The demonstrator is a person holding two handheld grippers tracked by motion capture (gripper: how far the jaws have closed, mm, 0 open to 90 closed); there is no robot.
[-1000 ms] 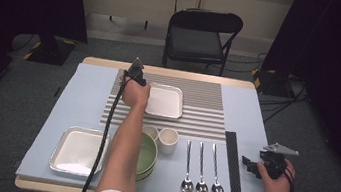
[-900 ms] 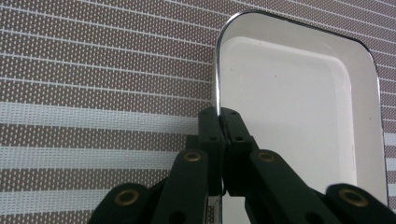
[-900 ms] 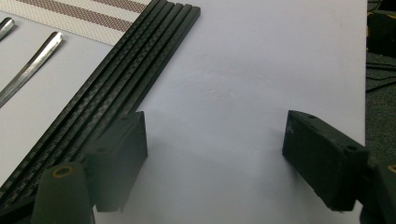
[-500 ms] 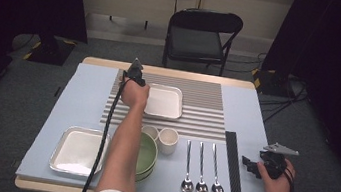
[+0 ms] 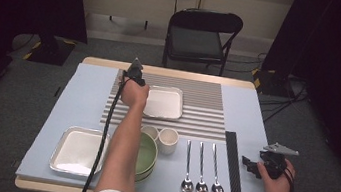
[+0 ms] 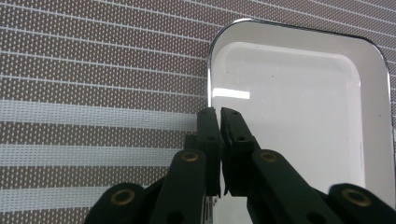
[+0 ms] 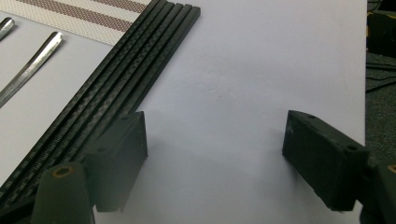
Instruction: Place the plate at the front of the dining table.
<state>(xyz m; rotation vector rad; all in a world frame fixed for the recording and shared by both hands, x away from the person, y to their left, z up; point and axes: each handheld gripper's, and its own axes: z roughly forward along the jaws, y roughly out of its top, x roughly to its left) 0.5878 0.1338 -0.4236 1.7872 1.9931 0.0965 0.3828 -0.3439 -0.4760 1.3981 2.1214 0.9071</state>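
**Left gripper pinches the tray's edge**

The left gripper (image 6: 219, 112) is clenched on the left rim of the white tray (image 6: 299, 116). Its two black jaws are almost together, with the thin rim pinched between them. The tray lies flat on the striped mat (image 6: 93, 70), at the far middle of the table (image 5: 83, 89).

The right gripper (image 7: 215, 140) rests low at the near right of the table. Its jaws are wide apart and hold nothing. Just to its left lie the black chopsticks (image 7: 121, 74), side by side.

Left of the chopsticks lie three spoons (image 5: 203, 166) in a row. Next come two small cups (image 5: 167, 140) and a green bowl (image 5: 149, 153). Another tray (image 5: 77, 149) sits at the near left. A black chair (image 5: 202, 35) stands beyond the table.
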